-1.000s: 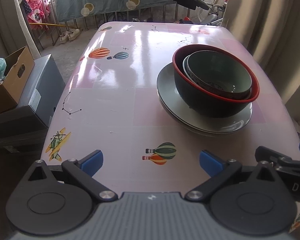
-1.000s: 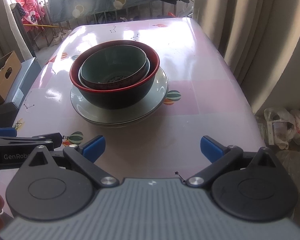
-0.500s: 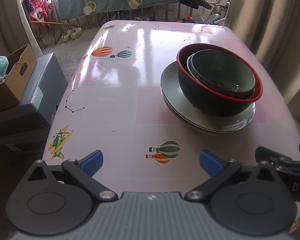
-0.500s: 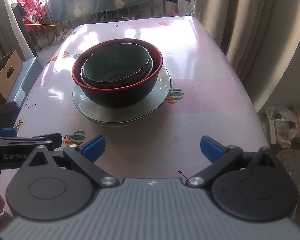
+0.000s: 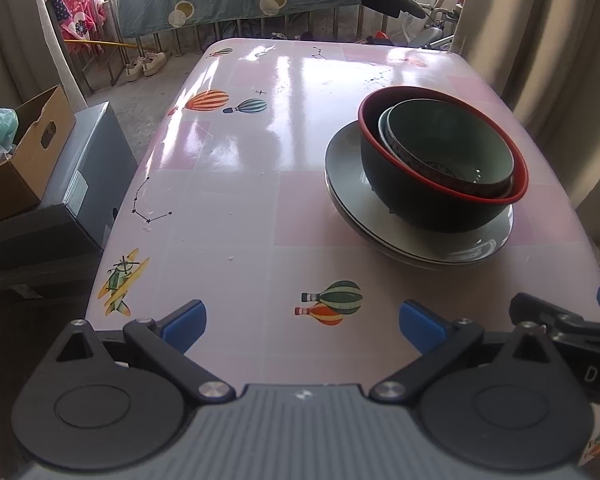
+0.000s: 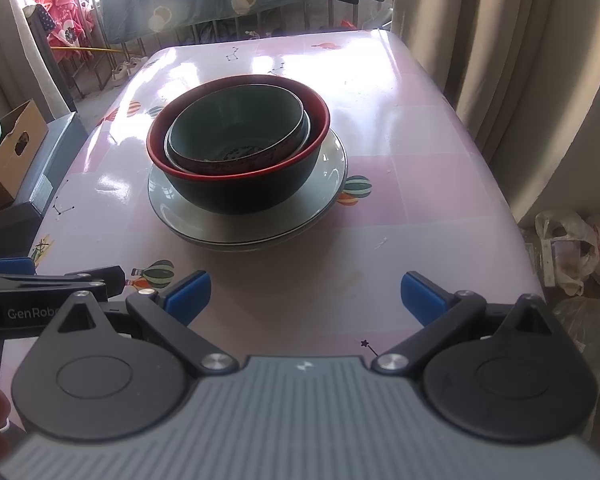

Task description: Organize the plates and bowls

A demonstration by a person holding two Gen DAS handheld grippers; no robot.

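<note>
Both my grippers — left (image 5: 302,322) and right (image 6: 305,294) — hang spread and empty over the near table (image 6: 400,152) edge. The bowls (image 6: 236,132) sit nested on the plates (image 6: 332,160) mid-table — well ahead of my fingers.

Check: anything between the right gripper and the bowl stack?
Nothing visible. Bare table lies between the open right gripper and the red-rimmed bowl on the plates. The left gripper sits off to the side.

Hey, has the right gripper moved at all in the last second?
Yes. In the right wrist view the right gripper has eased forward: the balloon print on the table sits nearer its finger, and the bowl stack looks a little closer.
</note>
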